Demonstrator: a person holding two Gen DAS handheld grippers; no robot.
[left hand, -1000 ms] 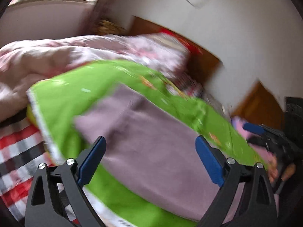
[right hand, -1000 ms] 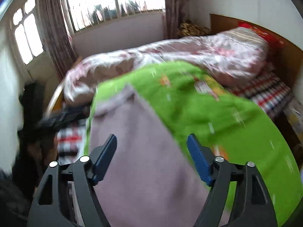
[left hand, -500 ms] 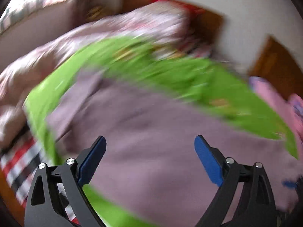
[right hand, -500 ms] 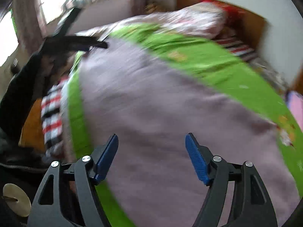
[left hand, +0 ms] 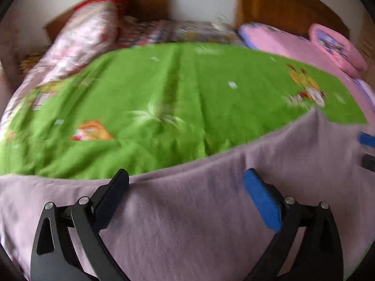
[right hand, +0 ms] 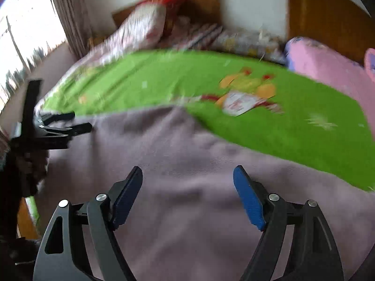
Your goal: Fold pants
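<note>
Mauve pants (left hand: 187, 210) lie flat across the near side of a green blanket (left hand: 164, 93) on the bed; they also fill the near half of the right wrist view (right hand: 182, 175). My left gripper (left hand: 187, 185) is open and empty, just above the pants near their far edge. My right gripper (right hand: 187, 182) is open and empty over the middle of the pants. The left gripper also shows at the left edge of the right wrist view (right hand: 77, 121), by the pants' left end. The right gripper's blue fingertip (left hand: 366, 139) shows at the right edge of the left wrist view.
A floral quilt (left hand: 79, 39) is bunched at the far left by the wooden headboard (right hand: 204, 0). Pink bedding (left hand: 316, 44) lies at the far right. A window and curtain (right hand: 63, 16) stand at the left. The views are motion-blurred.
Both grippers have swung round to face across the bed and dropped closer to the pants. Both jaws have stayed open.
</note>
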